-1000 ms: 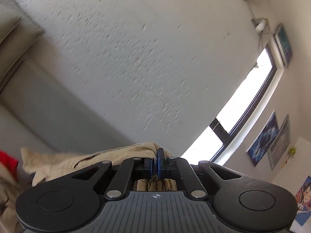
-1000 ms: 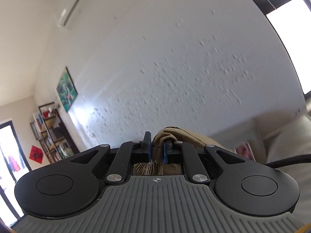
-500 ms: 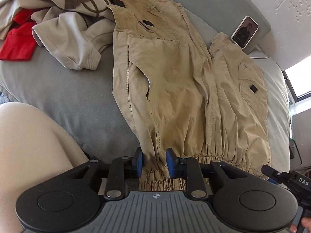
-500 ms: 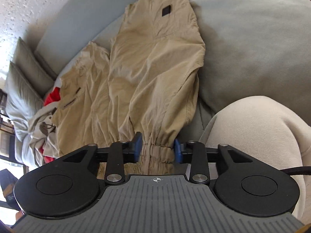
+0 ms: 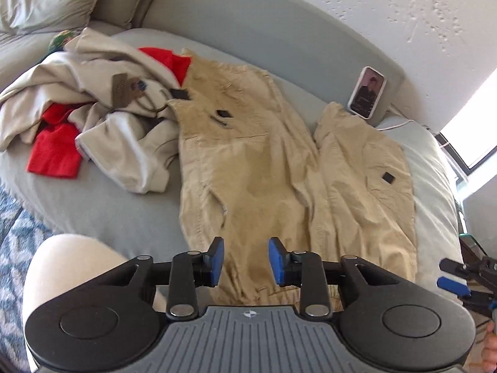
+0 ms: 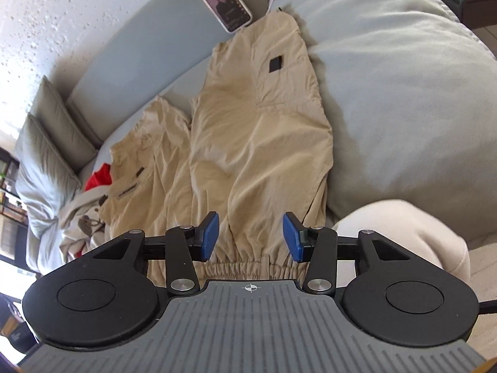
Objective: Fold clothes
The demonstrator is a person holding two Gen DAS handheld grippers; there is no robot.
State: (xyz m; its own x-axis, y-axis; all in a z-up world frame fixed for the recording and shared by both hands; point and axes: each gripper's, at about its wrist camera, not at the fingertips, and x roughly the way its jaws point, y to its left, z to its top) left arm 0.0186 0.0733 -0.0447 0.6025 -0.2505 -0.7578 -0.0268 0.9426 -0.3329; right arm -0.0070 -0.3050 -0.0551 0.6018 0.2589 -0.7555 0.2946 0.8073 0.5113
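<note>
Tan cargo trousers [image 5: 267, 168] lie spread flat on a grey sofa seat [image 5: 102, 208], waist toward the backrest, elastic cuffs at the near edge. My left gripper [image 5: 245, 262] hovers open just above the left leg's cuff, nothing between its blue pads. In the right wrist view the same trousers [image 6: 254, 130] stretch away, and my right gripper [image 6: 250, 237] stands open over the gathered right cuff [image 6: 248, 265]. The right gripper's tip [image 5: 456, 279] shows at the left view's far right edge.
A heap of beige and red clothes [image 5: 93, 102] lies left of the trousers. A phone [image 5: 366, 91] leans on the backrest, cable trailing right. The person's knees [image 5: 71, 267] [image 6: 413, 230] press against the sofa's front. Cushions [image 6: 46, 143] sit at the left end; a patterned rug [image 5: 15, 227].
A second ago both grippers held the cuffs up high, shut. They laid the trousers on the sofa, and since half a second ago both have opened wider and let the cuffs go.
</note>
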